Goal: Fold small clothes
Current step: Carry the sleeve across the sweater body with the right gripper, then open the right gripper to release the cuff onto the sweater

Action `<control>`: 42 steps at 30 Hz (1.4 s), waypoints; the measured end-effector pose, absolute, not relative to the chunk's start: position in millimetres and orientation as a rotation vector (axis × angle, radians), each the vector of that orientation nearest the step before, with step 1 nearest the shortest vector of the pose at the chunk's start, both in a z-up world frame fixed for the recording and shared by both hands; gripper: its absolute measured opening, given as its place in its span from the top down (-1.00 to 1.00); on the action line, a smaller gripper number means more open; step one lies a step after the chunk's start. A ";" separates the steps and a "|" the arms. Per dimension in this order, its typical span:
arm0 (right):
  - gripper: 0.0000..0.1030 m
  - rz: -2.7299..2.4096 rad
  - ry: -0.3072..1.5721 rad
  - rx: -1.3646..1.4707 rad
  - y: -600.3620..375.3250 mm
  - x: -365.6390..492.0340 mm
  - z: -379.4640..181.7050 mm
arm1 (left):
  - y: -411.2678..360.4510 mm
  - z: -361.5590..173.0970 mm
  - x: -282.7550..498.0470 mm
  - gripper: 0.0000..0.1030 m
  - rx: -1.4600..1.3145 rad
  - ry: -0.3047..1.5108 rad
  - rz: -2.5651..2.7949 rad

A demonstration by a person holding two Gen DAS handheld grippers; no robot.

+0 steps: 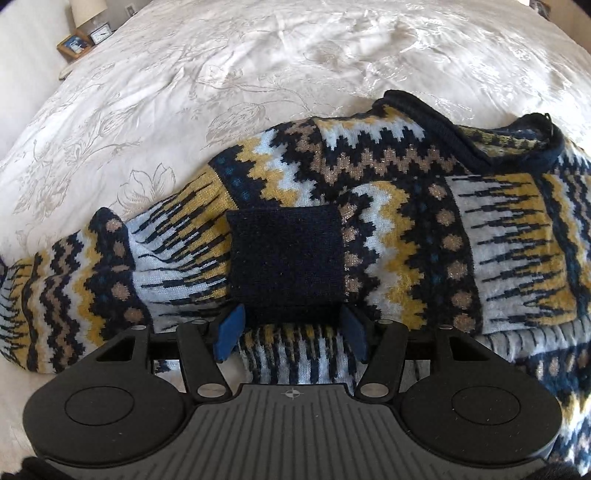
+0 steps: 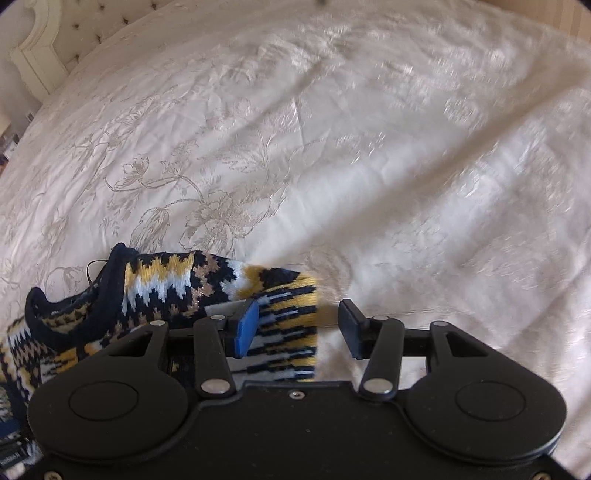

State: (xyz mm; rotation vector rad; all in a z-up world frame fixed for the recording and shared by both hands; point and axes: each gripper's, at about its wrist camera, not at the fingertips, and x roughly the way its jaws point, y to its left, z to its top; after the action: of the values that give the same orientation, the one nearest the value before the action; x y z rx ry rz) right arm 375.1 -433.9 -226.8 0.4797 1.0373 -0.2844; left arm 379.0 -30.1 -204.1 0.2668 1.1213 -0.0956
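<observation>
A small knitted sweater (image 1: 406, 192) in navy, yellow, white and tan zigzags lies on the white bedspread (image 1: 258, 74). One sleeve is folded across the body, its plain navy cuff (image 1: 286, 258) lying on the chest. My left gripper (image 1: 291, 332) is open, its blue pads on either side of the cuff's near edge. In the right wrist view the sweater's shoulder and navy neckline (image 2: 110, 288) show at lower left. My right gripper (image 2: 299, 328) is open, its jaws wide, over the folded sleeve edge (image 2: 288, 332), not closed on it.
A bedside table (image 1: 79, 44) with a lamp, a small clock and a framed picture stands at the far left. A tufted headboard (image 2: 74, 22) is at the upper left of the right wrist view. The flower-patterned bedspread (image 2: 369, 147) stretches away behind the sweater.
</observation>
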 end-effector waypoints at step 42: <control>-0.46 -0.220 1.007 0.224 -361.7 284.2 -183.0 | 27.4 -204.7 384.6 -0.96 0.045 1.219 -0.134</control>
State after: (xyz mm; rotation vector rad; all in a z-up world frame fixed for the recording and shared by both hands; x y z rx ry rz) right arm 284.2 -361.7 -183.0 0.2240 1.0065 -0.2205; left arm 384.6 27.4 -204.7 0.0454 1.2190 -0.1341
